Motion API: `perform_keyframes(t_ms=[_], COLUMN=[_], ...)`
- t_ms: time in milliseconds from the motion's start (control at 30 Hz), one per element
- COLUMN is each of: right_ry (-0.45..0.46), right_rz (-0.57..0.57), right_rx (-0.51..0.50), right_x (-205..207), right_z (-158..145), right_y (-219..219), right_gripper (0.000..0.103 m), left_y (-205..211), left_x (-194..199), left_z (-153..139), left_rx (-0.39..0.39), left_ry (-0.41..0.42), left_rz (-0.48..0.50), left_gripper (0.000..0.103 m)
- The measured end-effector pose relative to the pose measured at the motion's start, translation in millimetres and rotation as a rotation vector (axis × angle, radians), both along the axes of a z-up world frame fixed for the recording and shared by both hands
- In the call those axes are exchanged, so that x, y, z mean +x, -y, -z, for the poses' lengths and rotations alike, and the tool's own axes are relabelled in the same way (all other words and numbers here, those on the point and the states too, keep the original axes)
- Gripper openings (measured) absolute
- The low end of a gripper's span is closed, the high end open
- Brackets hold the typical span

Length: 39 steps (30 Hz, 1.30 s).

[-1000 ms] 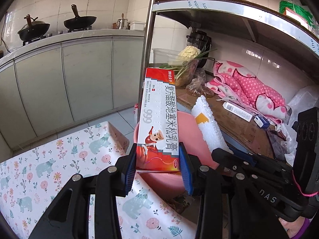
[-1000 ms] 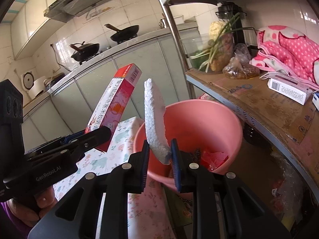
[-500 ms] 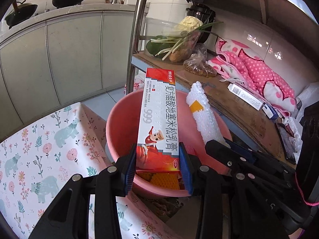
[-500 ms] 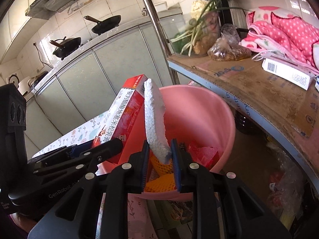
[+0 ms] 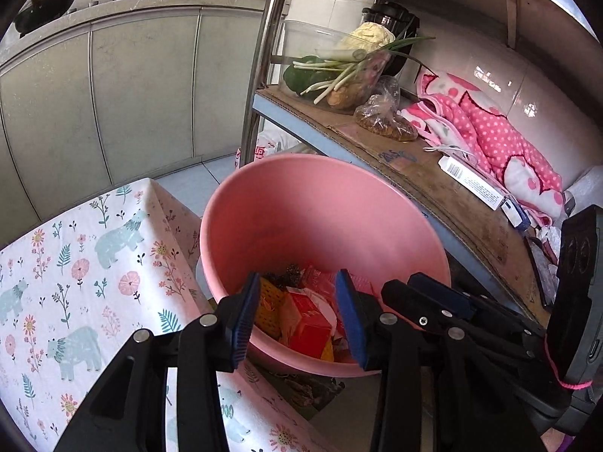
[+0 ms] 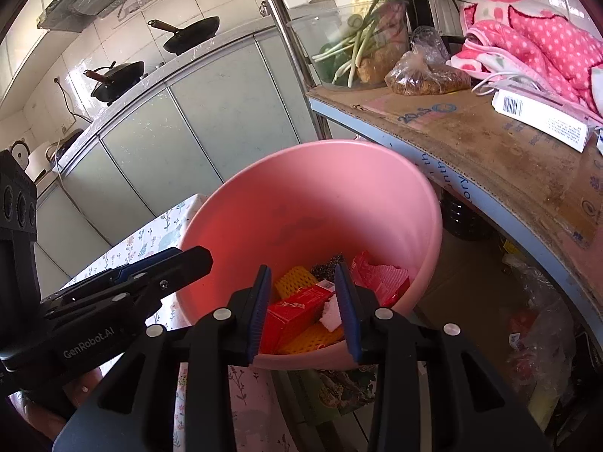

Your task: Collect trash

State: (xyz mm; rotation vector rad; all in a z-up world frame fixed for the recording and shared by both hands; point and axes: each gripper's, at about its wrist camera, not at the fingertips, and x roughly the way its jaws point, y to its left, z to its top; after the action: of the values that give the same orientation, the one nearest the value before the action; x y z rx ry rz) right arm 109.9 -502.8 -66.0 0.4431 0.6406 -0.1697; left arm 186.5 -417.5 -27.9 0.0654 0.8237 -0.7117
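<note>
You are holding both grippers tilted down over the near rim of the pink bucket, side by side. Your left gripper is standing wide open with nothing between its blue pads; its jaws have just been opening a little further. Your right gripper is also standing open and gripping nothing, its jaws having just been opening. In the left wrist view the right gripper's fingers are crossing in from the right, just beside the left one. In the right wrist view part of your hand is showing under the left gripper's body.

The red box is lying at the bottom of the bucket, with the white foam piece resting against it, among yellow netting and a red wrapper.

The bucket is sitting in a tight gap: the table with the floral cloth is pressing close on its left, and the cardboard-lined shelf edge is overhanging its right rim. The steel post is rising just behind it. Beyond that, a strip of floor is lying open before the grey cabinets.
</note>
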Motion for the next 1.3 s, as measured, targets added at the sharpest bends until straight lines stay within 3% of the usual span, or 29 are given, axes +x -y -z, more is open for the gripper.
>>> perform_keyframes(t_ms=[500,633,1300], right_ry=[0.048,0.064,0.124], right_rz=[-0.028,-0.035,-0.053], right_rx=[-0.061,-0.095,-0.241], right_x=[-34,-44,-92], right_z=[-32,-43,-77], right_y=[-31,-44,-102], right_gripper=[0.036,0.047,0.048], left_y=[-22,-31,-85], left_x=[-39,-54,-114], left_z=[-38,-50,-94], left_rx=[-0.022,-0.031,-0.101], left_ry=[0.100,0.127,0.223], left_rz=[0.011,0.017,-0.018], left_gripper=[0.040,0.040,0.040])
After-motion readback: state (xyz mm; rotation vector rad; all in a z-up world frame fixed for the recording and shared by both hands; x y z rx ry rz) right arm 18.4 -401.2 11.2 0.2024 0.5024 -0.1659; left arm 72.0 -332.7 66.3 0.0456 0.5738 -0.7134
